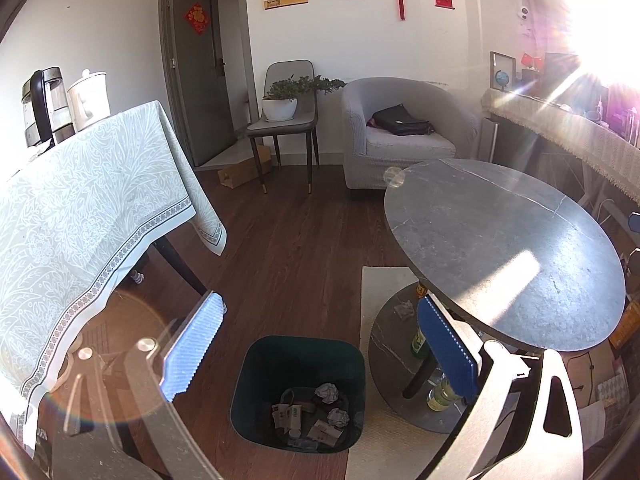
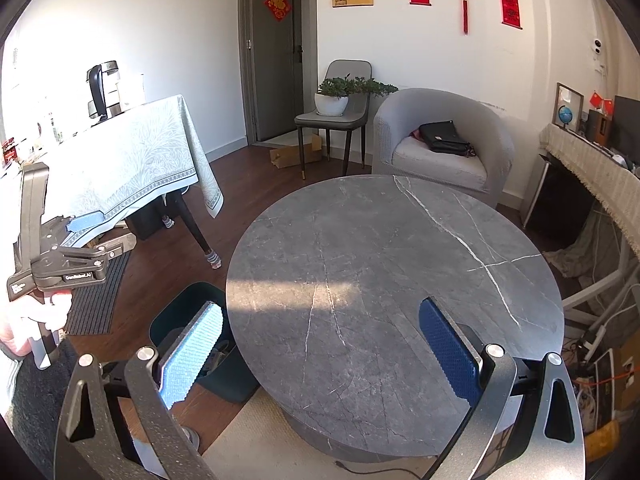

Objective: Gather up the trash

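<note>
A dark green trash bin [image 1: 298, 392] stands on the wood floor beside the round grey marble table [image 1: 500, 248]. In it lie crumpled paper balls [image 1: 328, 394] and small cardboard wrappers [image 1: 288, 416]. My left gripper [image 1: 320, 344] hangs open and empty above the bin. It also shows in the right wrist view [image 2: 92, 232], at the far left, held in a hand. My right gripper [image 2: 320, 344] is open and empty over the near edge of the round table [image 2: 400, 280]. The bin [image 2: 192, 320] shows partly behind its left finger.
A table with a pale green patterned cloth [image 1: 88, 208] stands left, with a kettle [image 1: 44, 108] on it. A grey chair with a potted plant [image 1: 284, 100], an armchair [image 1: 400, 136] with a black bag, and glass bottles [image 1: 440, 396] under the round table. A cream rug [image 1: 384, 440] lies below.
</note>
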A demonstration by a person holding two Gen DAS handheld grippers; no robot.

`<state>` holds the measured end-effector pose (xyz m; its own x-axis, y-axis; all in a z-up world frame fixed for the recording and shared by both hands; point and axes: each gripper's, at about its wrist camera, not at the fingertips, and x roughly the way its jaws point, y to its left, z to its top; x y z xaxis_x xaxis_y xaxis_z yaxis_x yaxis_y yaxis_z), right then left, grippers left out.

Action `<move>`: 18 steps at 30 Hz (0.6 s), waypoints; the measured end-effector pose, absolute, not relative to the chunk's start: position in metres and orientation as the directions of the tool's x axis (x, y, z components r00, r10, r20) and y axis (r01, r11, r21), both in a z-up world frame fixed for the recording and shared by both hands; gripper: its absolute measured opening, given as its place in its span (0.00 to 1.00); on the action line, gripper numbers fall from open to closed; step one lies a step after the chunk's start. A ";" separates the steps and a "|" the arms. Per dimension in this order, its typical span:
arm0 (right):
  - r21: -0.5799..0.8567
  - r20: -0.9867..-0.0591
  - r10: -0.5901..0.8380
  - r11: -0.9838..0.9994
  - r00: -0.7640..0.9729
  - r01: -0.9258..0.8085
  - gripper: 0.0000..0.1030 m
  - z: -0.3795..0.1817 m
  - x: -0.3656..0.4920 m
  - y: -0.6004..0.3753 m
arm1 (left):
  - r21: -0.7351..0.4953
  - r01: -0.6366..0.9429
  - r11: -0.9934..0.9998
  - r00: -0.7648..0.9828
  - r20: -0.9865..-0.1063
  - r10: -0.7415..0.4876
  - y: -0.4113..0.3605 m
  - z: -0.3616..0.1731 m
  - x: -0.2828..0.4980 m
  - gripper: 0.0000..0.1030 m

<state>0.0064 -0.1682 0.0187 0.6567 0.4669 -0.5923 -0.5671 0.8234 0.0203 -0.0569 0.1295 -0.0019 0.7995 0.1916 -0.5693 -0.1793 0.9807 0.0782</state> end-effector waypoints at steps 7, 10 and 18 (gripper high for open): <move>0.015 -0.594 0.466 0.822 0.656 -0.570 0.97 0.019 0.007 -0.166 | 0.076 -0.184 0.980 0.792 -0.579 0.193 0.130 -0.004 -0.055 0.97; 0.014 -0.593 0.466 0.821 0.656 -0.571 0.97 0.019 0.007 -0.166 | 0.076 -0.180 0.981 0.792 -0.581 0.190 0.129 -0.003 -0.055 0.97; 0.014 -0.593 0.466 0.822 0.657 -0.570 0.97 0.019 0.006 -0.166 | 0.079 -0.179 0.981 0.792 -0.580 0.191 0.129 -0.004 -0.057 0.97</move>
<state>0.0064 -0.1659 0.0188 0.6567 0.4657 -0.5933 -0.5700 0.8215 0.0139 -0.0570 0.1290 -0.0037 0.7917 0.1909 -0.5803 -0.1786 0.9808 0.0790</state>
